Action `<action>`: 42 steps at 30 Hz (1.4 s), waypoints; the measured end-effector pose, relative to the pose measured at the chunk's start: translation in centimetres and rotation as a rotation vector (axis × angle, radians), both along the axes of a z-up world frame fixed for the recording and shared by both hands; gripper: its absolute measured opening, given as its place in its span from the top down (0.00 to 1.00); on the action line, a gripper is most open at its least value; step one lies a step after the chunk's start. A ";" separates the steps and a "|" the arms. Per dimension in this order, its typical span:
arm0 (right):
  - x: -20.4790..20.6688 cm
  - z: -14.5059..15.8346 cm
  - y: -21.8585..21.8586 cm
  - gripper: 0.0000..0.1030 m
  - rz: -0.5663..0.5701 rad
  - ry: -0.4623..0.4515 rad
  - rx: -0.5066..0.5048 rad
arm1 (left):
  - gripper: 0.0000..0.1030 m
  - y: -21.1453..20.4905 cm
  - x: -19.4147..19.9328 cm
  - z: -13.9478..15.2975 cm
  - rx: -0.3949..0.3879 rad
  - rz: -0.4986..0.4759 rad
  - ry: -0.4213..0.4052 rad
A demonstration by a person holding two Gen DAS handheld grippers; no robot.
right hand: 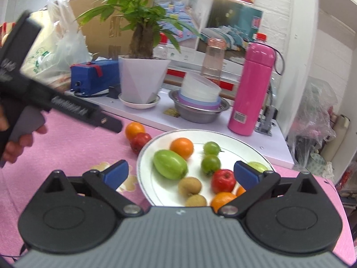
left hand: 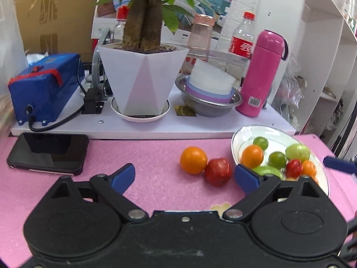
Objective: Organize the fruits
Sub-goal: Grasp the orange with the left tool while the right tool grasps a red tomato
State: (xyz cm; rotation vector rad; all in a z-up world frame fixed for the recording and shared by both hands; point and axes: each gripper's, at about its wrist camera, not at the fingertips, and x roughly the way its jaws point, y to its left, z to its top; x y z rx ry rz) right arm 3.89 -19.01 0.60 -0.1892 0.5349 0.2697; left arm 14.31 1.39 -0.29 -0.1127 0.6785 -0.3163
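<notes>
Setting: a lived-in home room. Indicators: a surface covered with a pink floral mat (left hand: 145, 156), a potted plant (left hand: 142, 67) in a white pot, stacked bowls (left hand: 209, 91), a pink thermos (left hand: 261, 73), a cola bottle (left hand: 243, 38), cardboard boxes (left hand: 55, 15), plastic bags (right hand: 314, 120) and white shelving (left hand: 323, 51).

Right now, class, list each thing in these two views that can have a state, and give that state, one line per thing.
Left tongs: open, empty.
Right tongs: open, empty, over the plate.
Plate: upright, holding fruit.
Orange: on the mat, off the plate.
Red fruit: on the mat, touching that orange.
Pink flask: upright, capped.
Cola bottle: upright, capped.
Phone: flat, screen dark.
Steel bowl: holds tilted stacked bowls.
</notes>
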 end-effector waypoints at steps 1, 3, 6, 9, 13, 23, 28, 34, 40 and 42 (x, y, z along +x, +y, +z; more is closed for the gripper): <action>0.2 0.1 0.4 0.01 0.012 0.001 -0.004 | 0.19 0.2 0.6 0.0 -0.015 0.001 0.009; 0.5 0.1 1.1 0.02 0.037 0.004 -0.012 | 0.28 0.3 1.7 -0.1 -0.025 0.007 0.029; 1.3 0.1 2.2 0.08 0.096 0.020 -0.028 | 0.38 -0.2 3.3 -0.6 -0.028 0.001 0.050; 2.2 0.0 3.1 0.14 0.163 0.034 -0.047 | 0.48 -0.6 4.4 -1.2 -0.044 -0.005 0.072; 3.7 -0.4 4.4 0.23 0.240 0.045 -0.086 | 0.53 -1.0 5.5 -2.0 -0.065 -0.015 0.099; 6.9 -1.5 6.2 0.31 0.335 0.065 -0.167 | 0.55 -1.4 7.0 -3.7 -0.118 -0.061 0.132; 8.8 -2.4 7.0 0.45 0.344 0.093 -0.223 | 0.66 -1.1 6.8 -3.9 -0.122 -0.095 0.130; 9.4 -2.9 8.1 0.51 0.392 0.083 -0.289 | 0.66 0.3 5.5 -2.9 0.018 -0.048 0.085; 9.8 -4.0 9.6 0.65 0.391 0.092 -0.367 | 0.66 0.8 4.4 -2.8 0.152 -0.013 0.044; 9.8 -4.1 9.6 0.66 0.373 0.091 -0.358 | 0.66 1.3 4.4 -2.9 0.137 -0.014 0.039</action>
